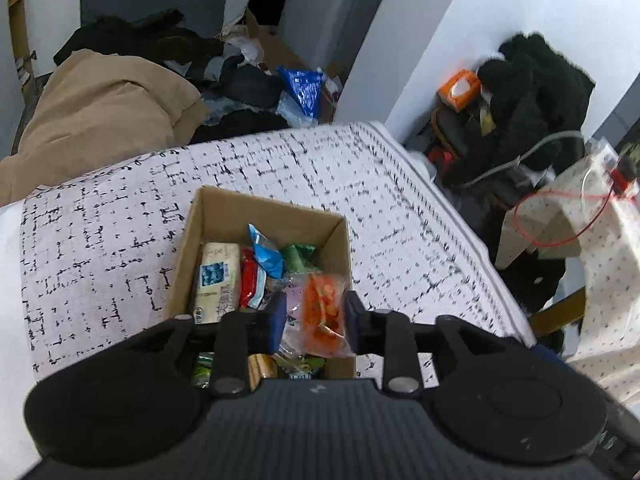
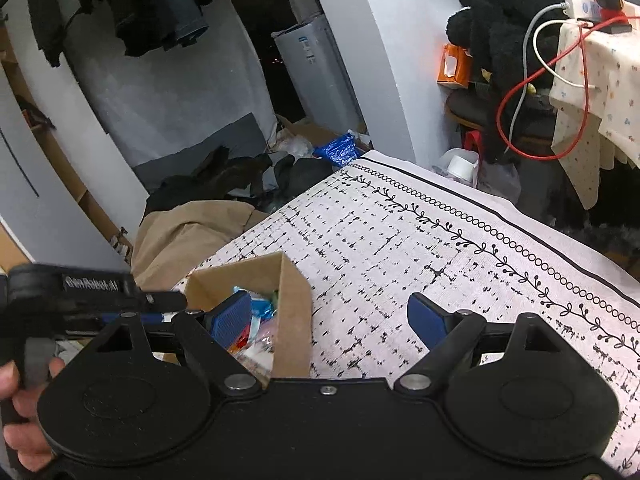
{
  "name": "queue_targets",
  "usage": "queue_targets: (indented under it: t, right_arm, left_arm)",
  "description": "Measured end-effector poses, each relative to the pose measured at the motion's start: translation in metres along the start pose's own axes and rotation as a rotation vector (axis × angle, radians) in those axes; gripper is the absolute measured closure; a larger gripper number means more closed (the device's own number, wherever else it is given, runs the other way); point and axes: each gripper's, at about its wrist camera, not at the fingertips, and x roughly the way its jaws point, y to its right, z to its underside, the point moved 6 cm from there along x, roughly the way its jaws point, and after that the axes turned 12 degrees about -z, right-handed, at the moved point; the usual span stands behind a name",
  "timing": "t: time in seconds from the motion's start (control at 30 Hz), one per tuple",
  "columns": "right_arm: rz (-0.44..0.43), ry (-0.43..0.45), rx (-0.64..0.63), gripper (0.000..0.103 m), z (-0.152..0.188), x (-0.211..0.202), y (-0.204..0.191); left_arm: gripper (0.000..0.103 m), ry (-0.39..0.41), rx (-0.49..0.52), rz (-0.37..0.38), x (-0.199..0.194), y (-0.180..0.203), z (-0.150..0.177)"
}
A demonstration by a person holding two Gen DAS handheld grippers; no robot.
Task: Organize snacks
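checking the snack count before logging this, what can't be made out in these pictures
- Left wrist view: the near end of the cardboard box is hidden by the left tool, so snacks there cannot be counted.
- Left wrist view: print on the orange packet between its fingers is too blurred to read.
- Right wrist view: most of the box interior is hidden behind its wall and the right tool.
- Right wrist view: the hand is cut off by the left edge.

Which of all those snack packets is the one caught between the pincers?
The clear packet of orange snacks. It sits between the left gripper's blue pads, above the cardboard box; the cream, red, blue and green packets lie loose inside it.
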Motion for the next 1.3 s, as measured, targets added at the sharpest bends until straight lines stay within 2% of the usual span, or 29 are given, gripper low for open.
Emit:
queue_targets:
  t: [0.1,0.27,0.5,0.6,0.73,1.03,1.13,1.3]
  right_arm:
    - [0.008,-0.001,-0.013,0.018,0.002,-0.007,-0.008]
    - [0.017,0.009,-0.029,0.018,0.000,-0.024,-0.018]
    - [0.028,0.028,-0.037,0.018,-0.001,-0.052,-0.028]
    - [0.030,0.036,-0.033,0.018,0.000,-0.064,-0.030]
    - [0.028,0.049,-0.035,0.012,0.000,-0.081,-0.036]
    - [-0.003,0.068,-0.044,0.004,0.003,-0.112,-0.055]
    - [-0.007,0.069,-0.048,0.000,0.008,-0.123,-0.059]
    - [-0.006,0.063,-0.051,0.000,0.015,-0.139,-0.065]
  left_arm:
    - [0.053,0.016,-0.027,-0.003,-0.012,-0.009,-0.002]
    - [0.047,0.028,-0.046,0.000,-0.032,-0.022,-0.001]
    - [0.026,0.038,-0.026,0.009,-0.060,-0.028,0.013]
    - [0.023,0.036,-0.007,0.007,-0.072,-0.028,0.018]
    - [0.023,0.059,0.009,0.006,-0.093,-0.032,0.020]
    - [0.015,0.101,0.052,0.007,-0.143,-0.042,0.031]
    - [0.009,0.116,0.058,-0.008,-0.156,-0.050,0.038]
    - [0.004,0.146,0.053,-0.020,-0.176,-0.064,0.051]
